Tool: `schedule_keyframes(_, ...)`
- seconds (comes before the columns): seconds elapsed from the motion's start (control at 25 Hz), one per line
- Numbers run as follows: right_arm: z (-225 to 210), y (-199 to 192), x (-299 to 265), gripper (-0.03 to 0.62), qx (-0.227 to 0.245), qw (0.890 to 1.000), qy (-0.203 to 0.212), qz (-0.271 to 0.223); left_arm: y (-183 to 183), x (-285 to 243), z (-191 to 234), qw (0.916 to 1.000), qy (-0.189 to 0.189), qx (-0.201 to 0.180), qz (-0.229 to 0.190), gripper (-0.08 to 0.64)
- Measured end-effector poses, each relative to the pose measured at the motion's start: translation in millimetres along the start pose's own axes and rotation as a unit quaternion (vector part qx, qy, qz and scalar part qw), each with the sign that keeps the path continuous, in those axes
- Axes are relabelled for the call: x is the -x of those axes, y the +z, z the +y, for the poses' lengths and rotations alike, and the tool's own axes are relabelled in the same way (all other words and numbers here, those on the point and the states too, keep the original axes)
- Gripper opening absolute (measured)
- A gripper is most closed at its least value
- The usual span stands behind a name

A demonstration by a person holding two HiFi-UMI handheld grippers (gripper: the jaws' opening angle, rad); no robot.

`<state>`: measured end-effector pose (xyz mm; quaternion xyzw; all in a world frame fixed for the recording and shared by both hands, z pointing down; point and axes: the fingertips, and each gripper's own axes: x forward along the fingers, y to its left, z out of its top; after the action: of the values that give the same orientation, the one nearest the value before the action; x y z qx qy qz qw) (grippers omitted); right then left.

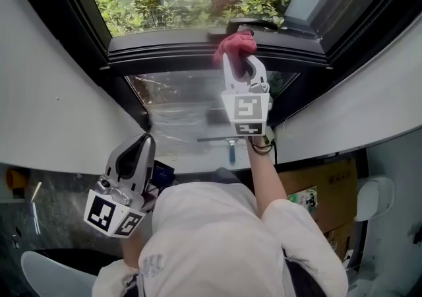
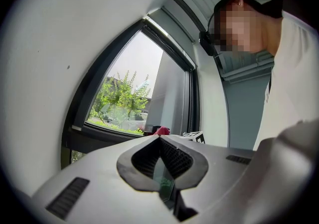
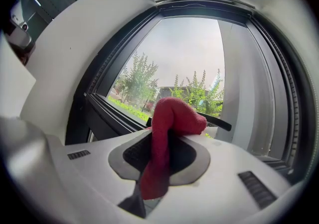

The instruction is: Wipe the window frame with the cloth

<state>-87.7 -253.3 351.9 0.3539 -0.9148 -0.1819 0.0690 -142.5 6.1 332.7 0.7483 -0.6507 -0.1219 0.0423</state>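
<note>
A red cloth point(image 1: 235, 45) is bunched against the dark horizontal bar of the window frame point(image 1: 165, 48), beside the window handle point(image 1: 254, 24). My right gripper point(image 1: 239, 59) is raised to the bar and shut on the cloth point(image 3: 167, 133), which folds over the jaws in the right gripper view. My left gripper point(image 1: 135, 150) hangs low at my left side, away from the window, jaws closed with nothing between them. In the left gripper view the cloth point(image 2: 161, 130) shows small and far at the window frame point(image 2: 107, 133).
White walls point(image 1: 46, 104) flank the window on both sides. A lower pane point(image 1: 178, 111) sits under the bar, greenery outside. A cardboard box point(image 1: 323, 193) stands at the right, a white seat point(image 1: 49, 276) at the lower left.
</note>
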Motion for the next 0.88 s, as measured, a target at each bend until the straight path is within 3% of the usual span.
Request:
schedule_keyframes(0.16, -9.4, 10.8, 28.3, 0.086, -0.044, 0.999, 0.017, -0.027, -4.4, 2.3, 2.3, 0.9999, 0.007, 0.003, 0.011, 0.008)
schedule_keyframes(0.36, -21.8, 13.1, 81.6, 0.086, -0.066, 0.996, 0.036, -0.048, -12.7, 0.2, -3.4, 0.9997, 0.004, 0.008, 0.024, 0.008)
schedule_keyframes(0.72, -23.9, -5.8, 187.0, 0.086, -0.105, 0.989, 0.098, -0.030, -18.7, -8.6, -36.4, 0.9993, -0.013, 0.000, 0.034, 0.009)
schedule_keyframes(0.88, -27.5, -8.4, 232.3, 0.086, -0.145, 0.982, 0.121, -0.027, -23.0, -8.7, -62.6, 0.9991, -0.015, -0.005, 0.039, 0.008)
